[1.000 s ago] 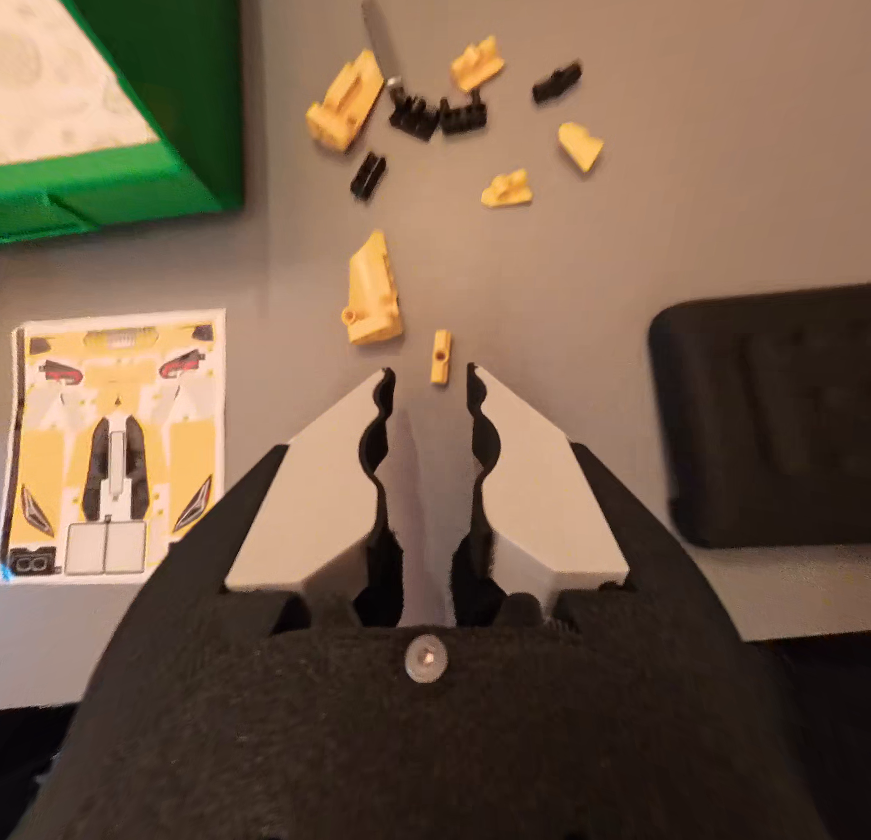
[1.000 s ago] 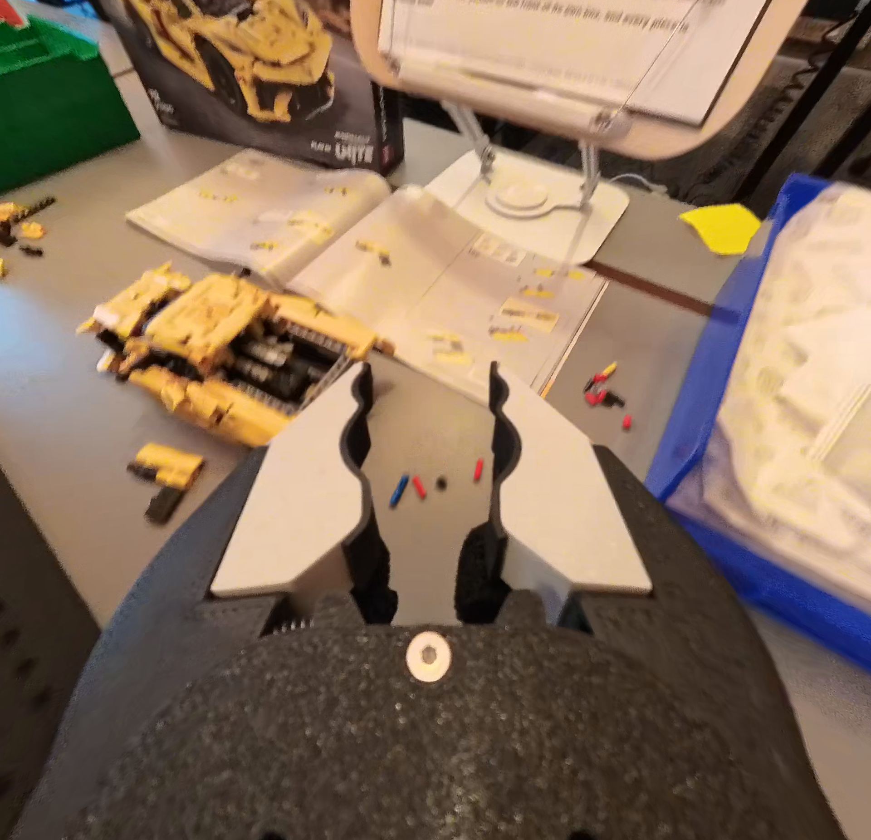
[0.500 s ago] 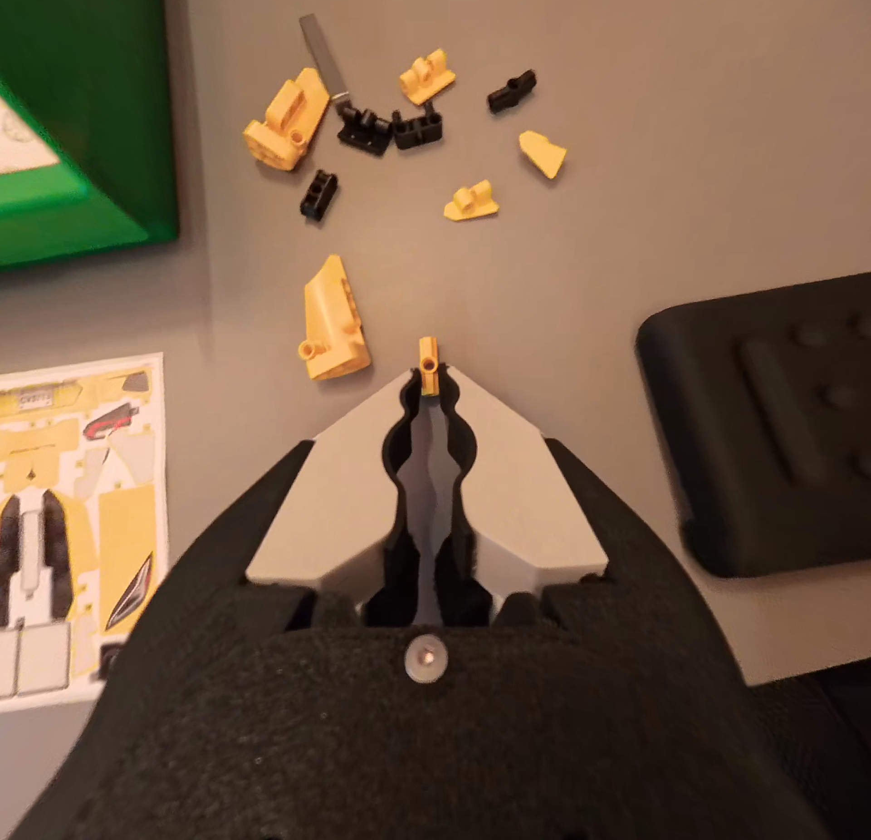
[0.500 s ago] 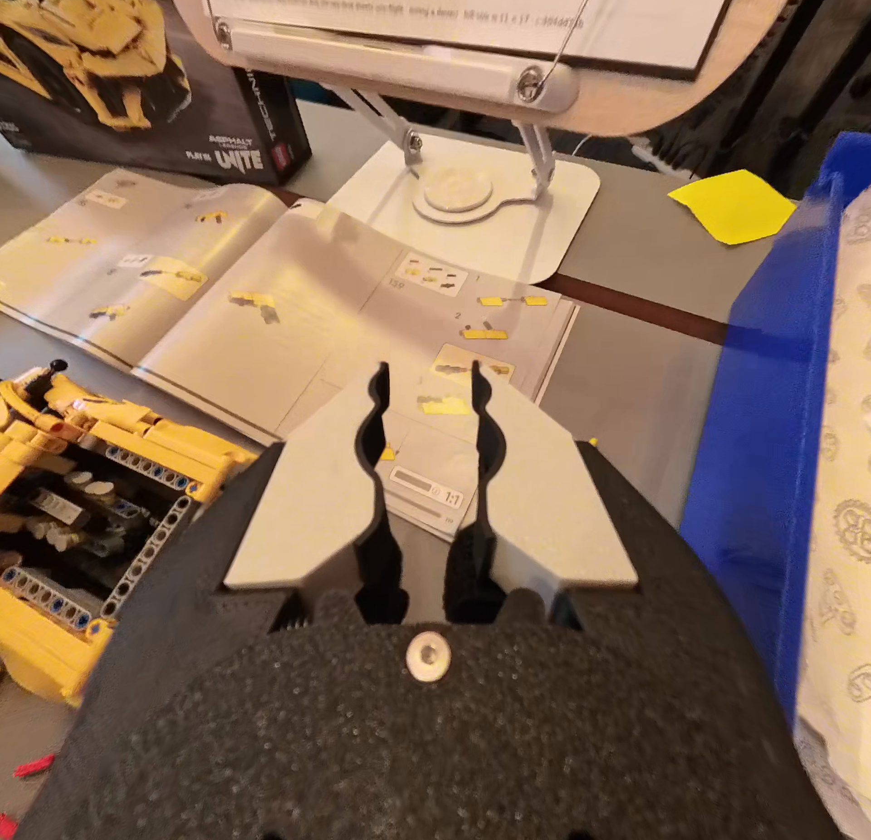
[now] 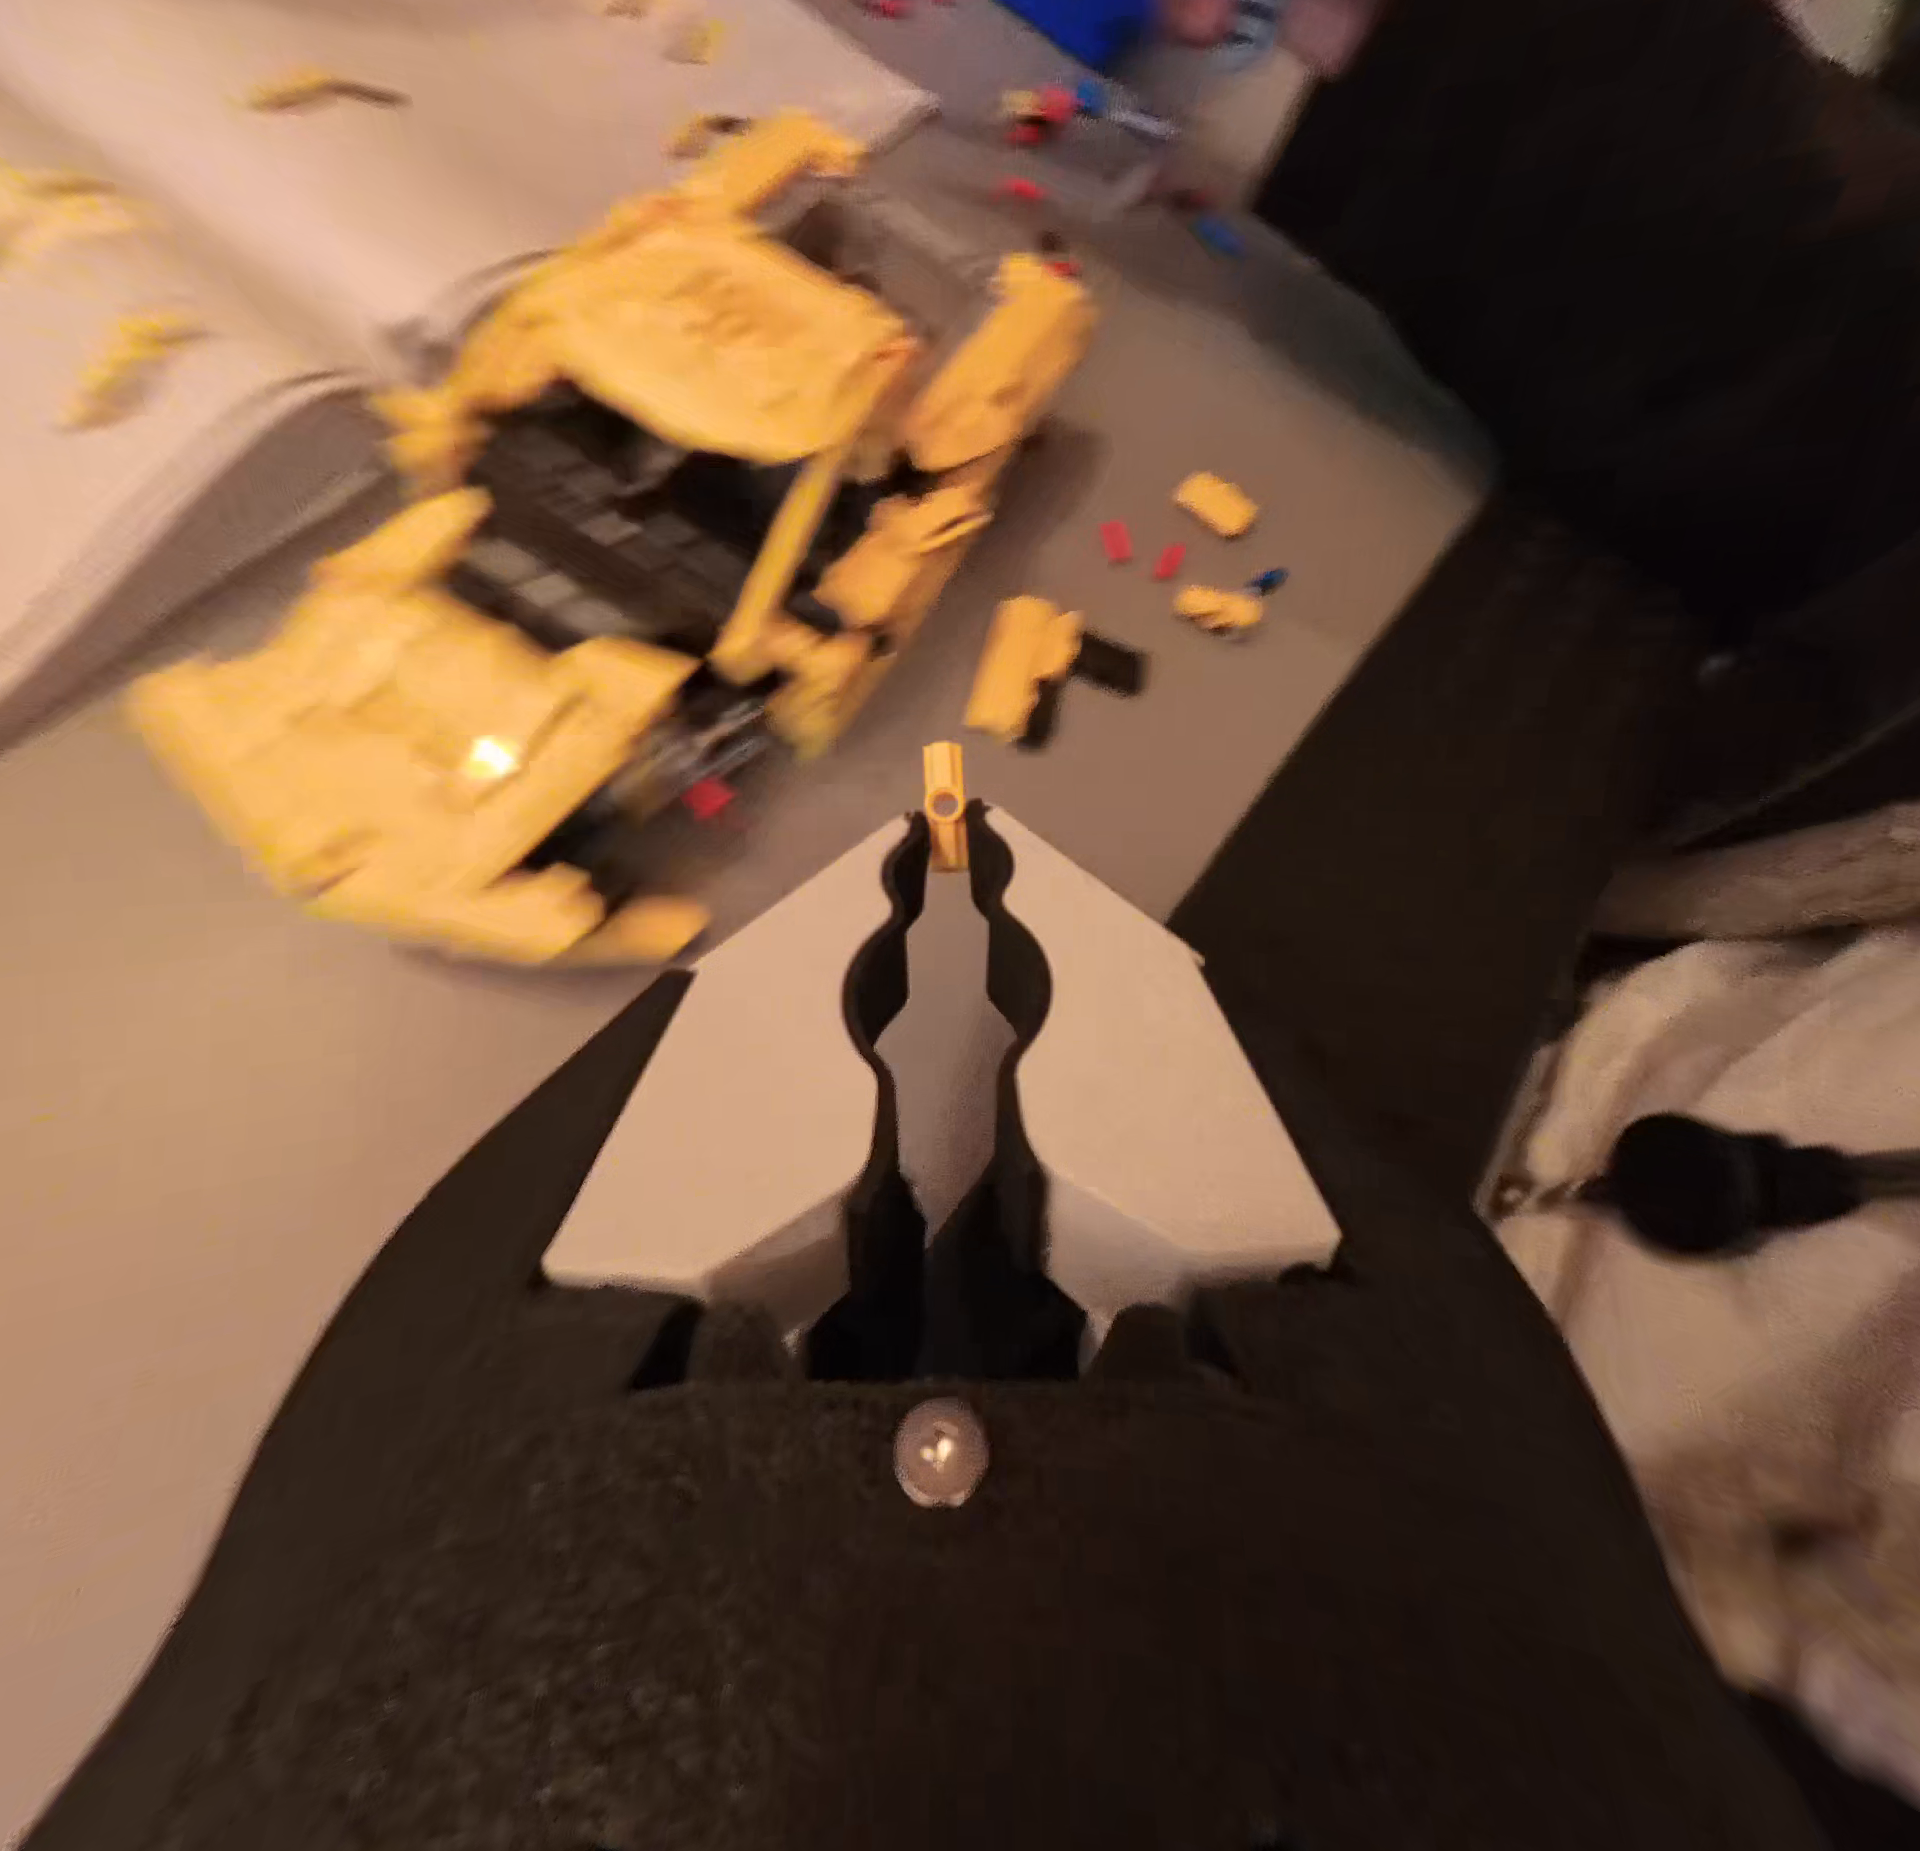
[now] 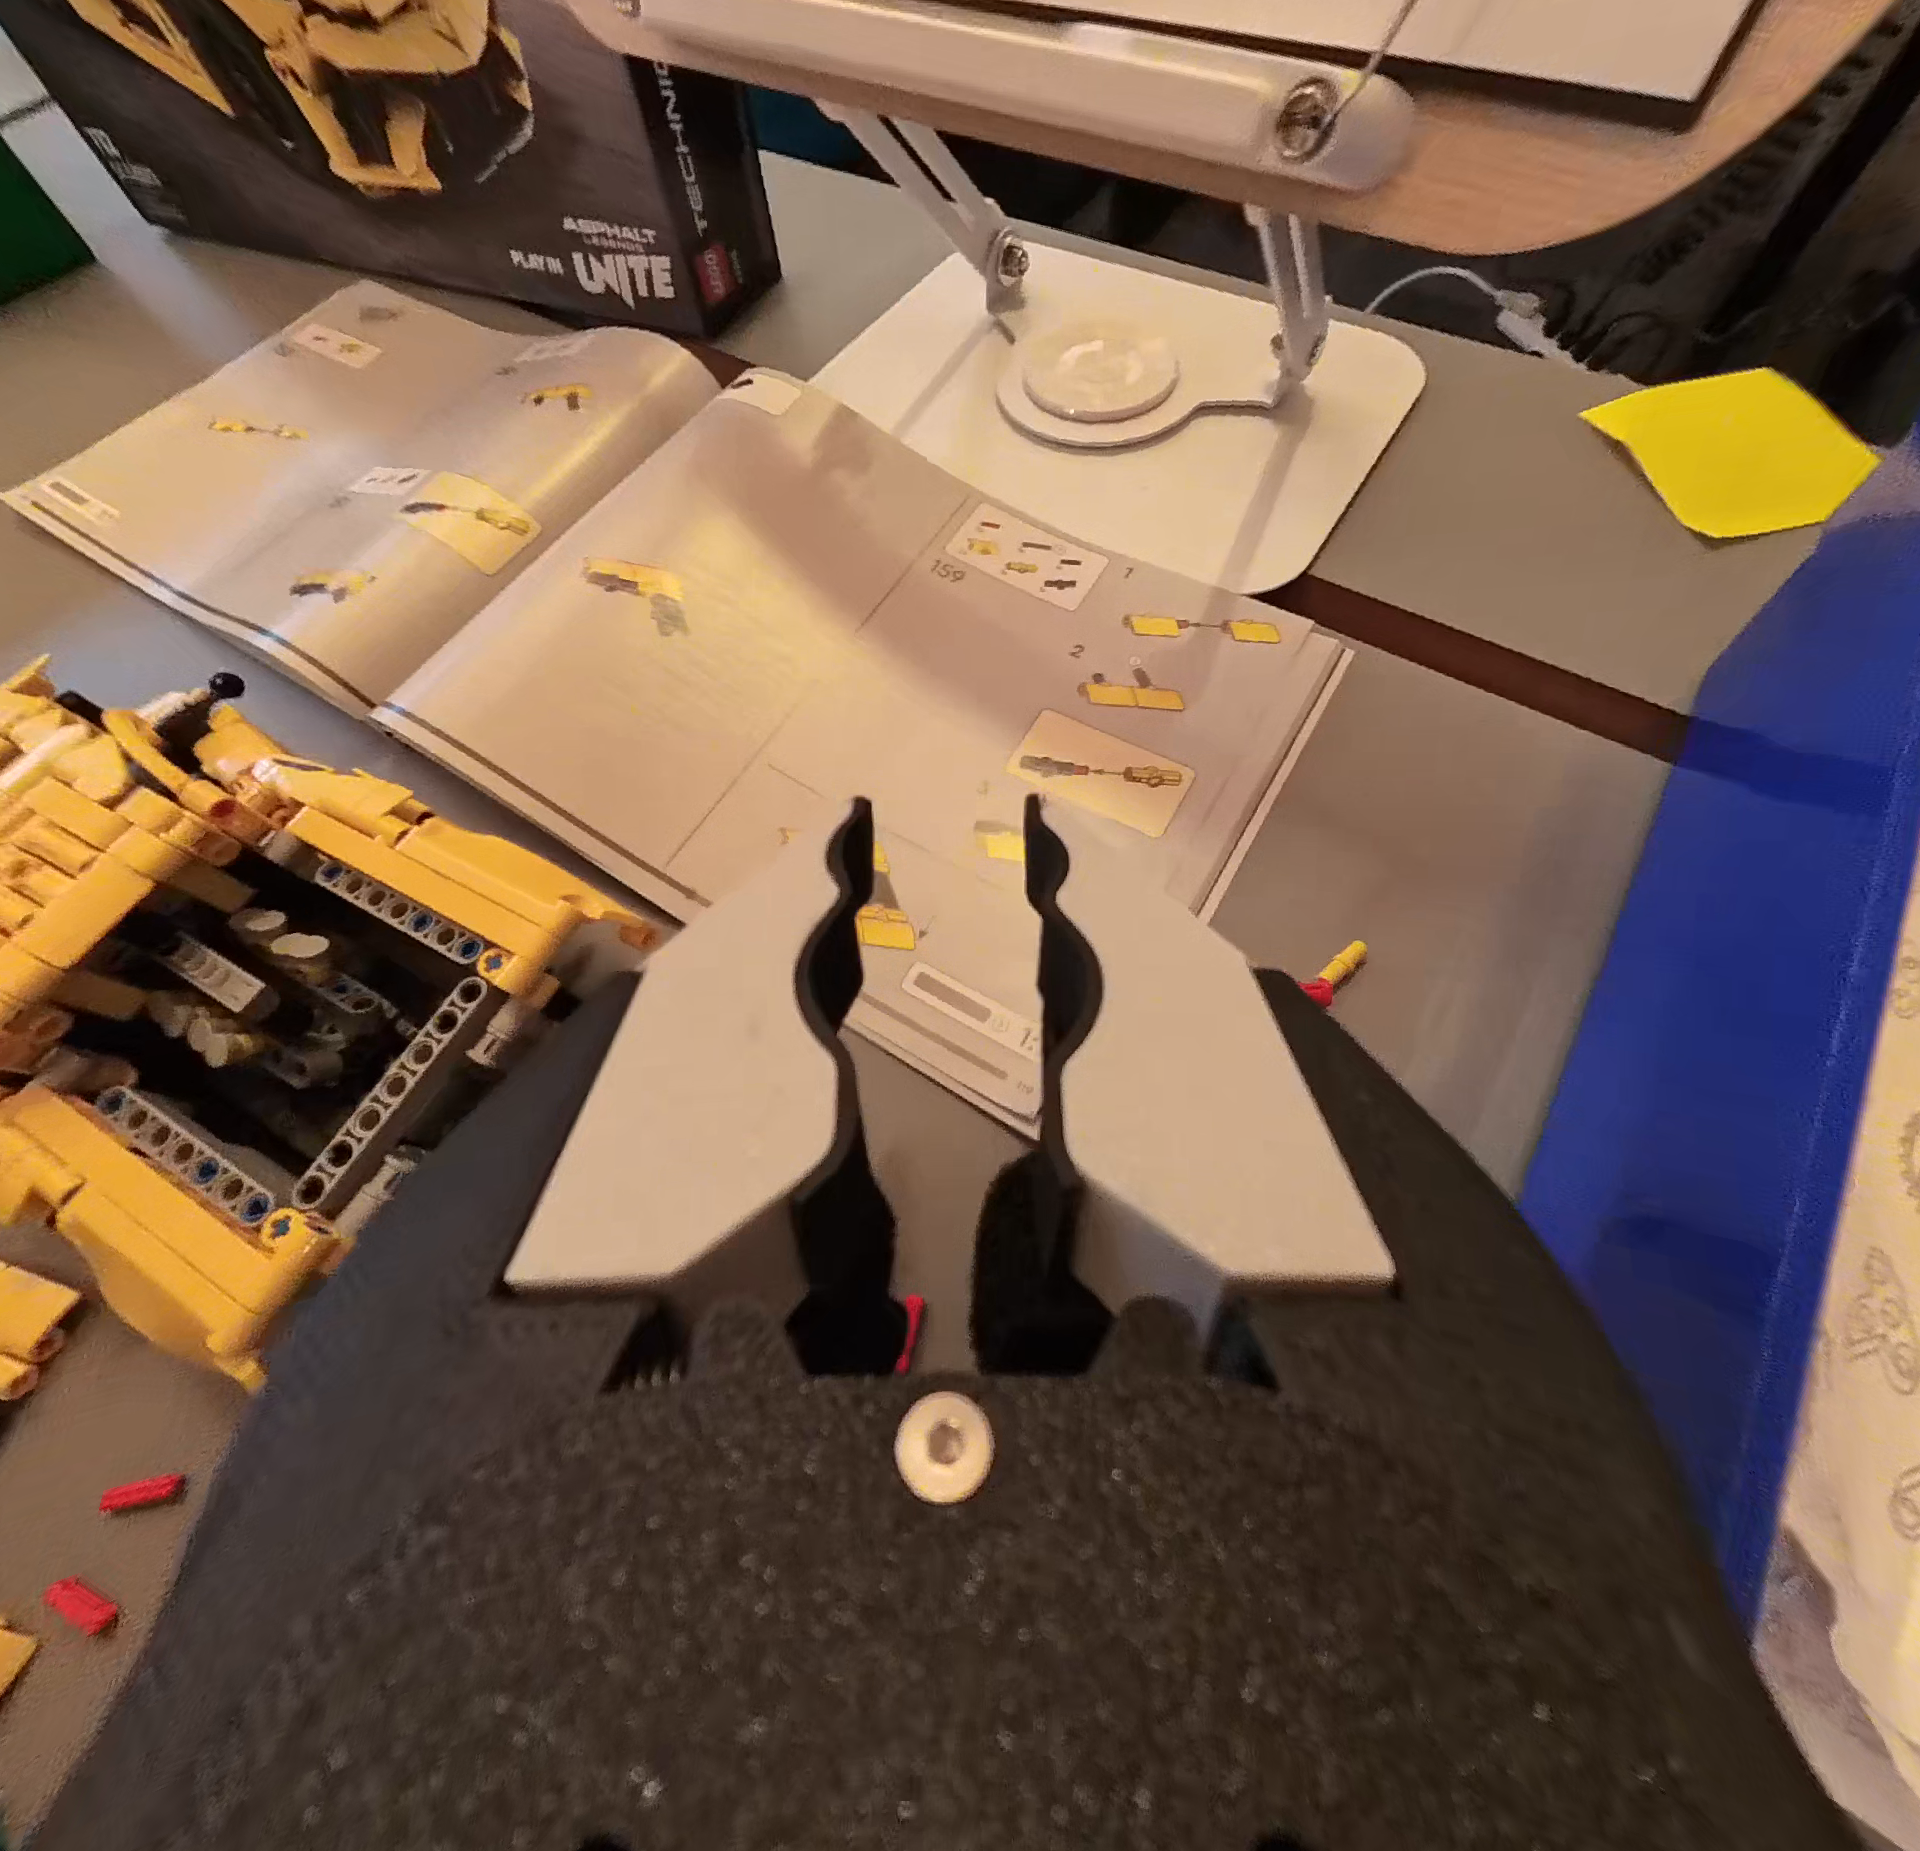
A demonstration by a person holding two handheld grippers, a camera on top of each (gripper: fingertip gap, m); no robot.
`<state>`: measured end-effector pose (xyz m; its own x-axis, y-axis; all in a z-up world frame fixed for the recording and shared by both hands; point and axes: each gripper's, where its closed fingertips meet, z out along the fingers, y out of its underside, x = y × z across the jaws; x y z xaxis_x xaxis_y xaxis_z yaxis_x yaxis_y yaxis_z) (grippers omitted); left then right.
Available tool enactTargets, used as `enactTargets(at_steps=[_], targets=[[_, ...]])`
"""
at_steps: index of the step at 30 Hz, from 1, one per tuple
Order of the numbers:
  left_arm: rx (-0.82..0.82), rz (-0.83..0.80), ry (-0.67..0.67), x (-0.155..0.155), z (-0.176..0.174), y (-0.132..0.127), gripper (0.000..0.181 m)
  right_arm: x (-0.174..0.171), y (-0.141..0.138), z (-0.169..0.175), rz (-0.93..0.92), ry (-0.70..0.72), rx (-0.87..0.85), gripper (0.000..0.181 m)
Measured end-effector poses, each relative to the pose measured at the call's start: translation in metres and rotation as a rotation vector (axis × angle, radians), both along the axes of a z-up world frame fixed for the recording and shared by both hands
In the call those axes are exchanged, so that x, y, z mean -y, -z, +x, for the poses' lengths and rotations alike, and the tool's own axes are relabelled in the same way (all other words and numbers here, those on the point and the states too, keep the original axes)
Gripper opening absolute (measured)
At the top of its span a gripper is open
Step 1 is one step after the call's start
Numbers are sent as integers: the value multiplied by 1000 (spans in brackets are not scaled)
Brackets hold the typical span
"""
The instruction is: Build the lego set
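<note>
The left gripper [image 5: 943,822] pinched a small yellow connector [image 5: 943,802] at its very fingertips—likely to leave its hole exposed—just short of the half-built yellow car [image 5: 582,596], while the right gripper [image 6: 945,835] hung open and empty over the instruction booklet [image 6: 665,596].

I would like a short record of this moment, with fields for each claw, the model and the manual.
left claw: shut on yellow pin, held above the table
right claw: open, empty, over the manual
car model: partly built, yellow, on the table left of the right claw
manual: open, flat, between model and stand
loose parts: red pins near the model
</note>
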<state>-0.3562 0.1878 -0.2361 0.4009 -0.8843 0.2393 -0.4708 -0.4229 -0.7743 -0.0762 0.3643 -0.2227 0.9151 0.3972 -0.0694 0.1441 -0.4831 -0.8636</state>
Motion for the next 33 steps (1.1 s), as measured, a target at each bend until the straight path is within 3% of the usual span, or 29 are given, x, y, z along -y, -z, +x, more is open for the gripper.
enactTargets(at_steps=[5, 11, 27, 30, 33], targets=[[-46, -85, 214, 37, 95, 23, 7, 2, 7, -2, -3, -5, 118, 29], [-206, 17, 314, 45, 138, 49, 6, 6, 4, -10, 4, -39, 120, 29], [-278, -5, 241, 36, 146, 64, 7, 10, 3, -22, 7, -85, 125, 30], [-260, 1, 242, 37, 146, 61, 28, 10, 5, -23, 2, -86, 119, 30], [-204, 40, 206, 31, 132, 43, 30, 12, 10, -23, -25, -89, 109, 31]])
